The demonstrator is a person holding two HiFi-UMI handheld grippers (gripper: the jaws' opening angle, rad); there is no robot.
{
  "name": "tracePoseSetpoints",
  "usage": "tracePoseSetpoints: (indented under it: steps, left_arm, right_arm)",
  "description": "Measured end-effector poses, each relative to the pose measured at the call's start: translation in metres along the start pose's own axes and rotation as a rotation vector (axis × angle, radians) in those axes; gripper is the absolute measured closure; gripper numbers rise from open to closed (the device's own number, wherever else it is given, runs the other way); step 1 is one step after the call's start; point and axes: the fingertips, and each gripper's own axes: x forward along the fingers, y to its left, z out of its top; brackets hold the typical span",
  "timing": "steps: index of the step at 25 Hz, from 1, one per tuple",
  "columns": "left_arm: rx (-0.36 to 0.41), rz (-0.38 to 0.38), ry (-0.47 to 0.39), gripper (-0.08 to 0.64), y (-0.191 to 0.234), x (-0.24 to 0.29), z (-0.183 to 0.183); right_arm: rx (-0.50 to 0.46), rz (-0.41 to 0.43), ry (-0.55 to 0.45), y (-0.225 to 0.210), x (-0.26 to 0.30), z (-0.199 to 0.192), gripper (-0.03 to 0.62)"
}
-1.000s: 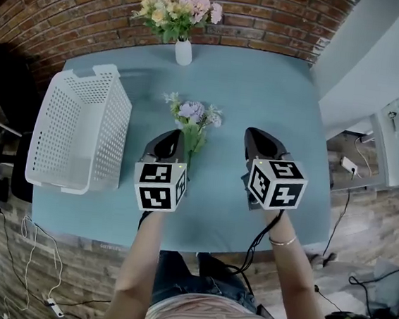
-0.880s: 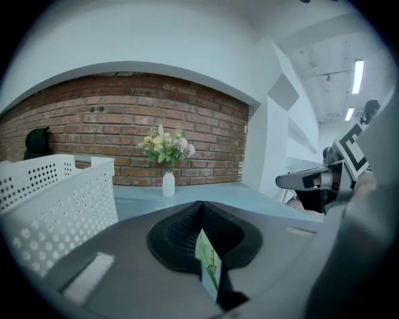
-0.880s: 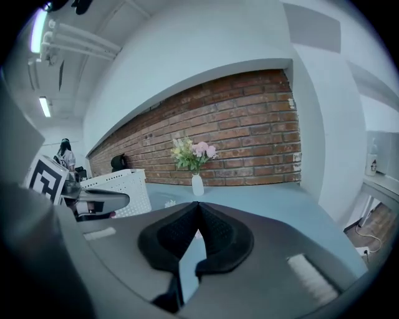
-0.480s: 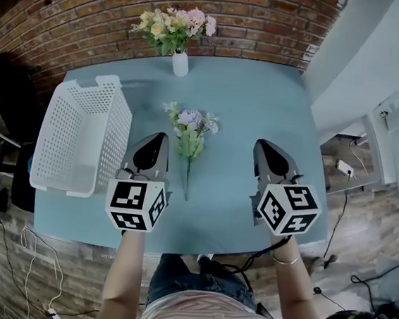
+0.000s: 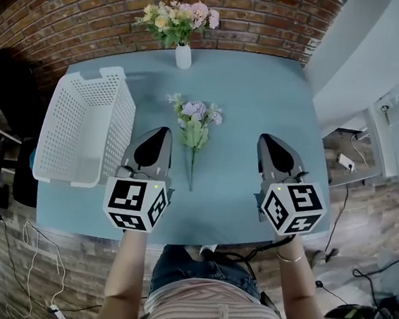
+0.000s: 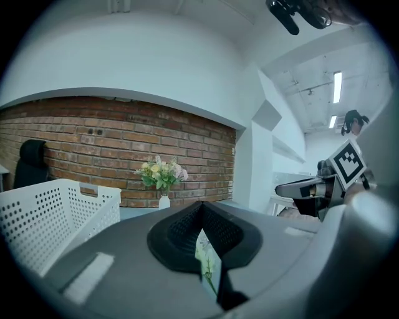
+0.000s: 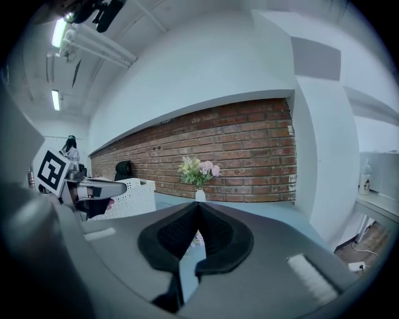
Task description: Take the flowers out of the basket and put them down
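Note:
A small bunch of lilac flowers with a long green stem lies flat on the blue table, outside the white plastic basket. The basket stands to its left, and nothing shows inside it. My left gripper hovers just left of the stem, shut and holding nothing. My right gripper hovers further right, also shut with nothing in it. In the left gripper view the jaws meet at the tip, and a sliver of the flowers shows below them. In the right gripper view the jaws are likewise pressed together.
A white vase of mixed flowers stands at the table's far edge against the brick wall. A black chair sits left of the basket. Cables lie on the wooden floor by the table's near edge.
Both grippers have drawn back toward me and risen. The left one has moved left, off the stem it was over. The flowers have stayed on the table.

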Motion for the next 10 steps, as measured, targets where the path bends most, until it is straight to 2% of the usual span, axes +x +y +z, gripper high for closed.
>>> tracePoseSetpoints:
  steps: [10]
  left_arm:
    - [-0.002, -0.017, -0.009, 0.541, -0.0046, -0.0088, 0.0025]
  right_arm:
    - [-0.001, -0.005, -0.014, 0.0061, -0.0082, 0.0048, 0.588]
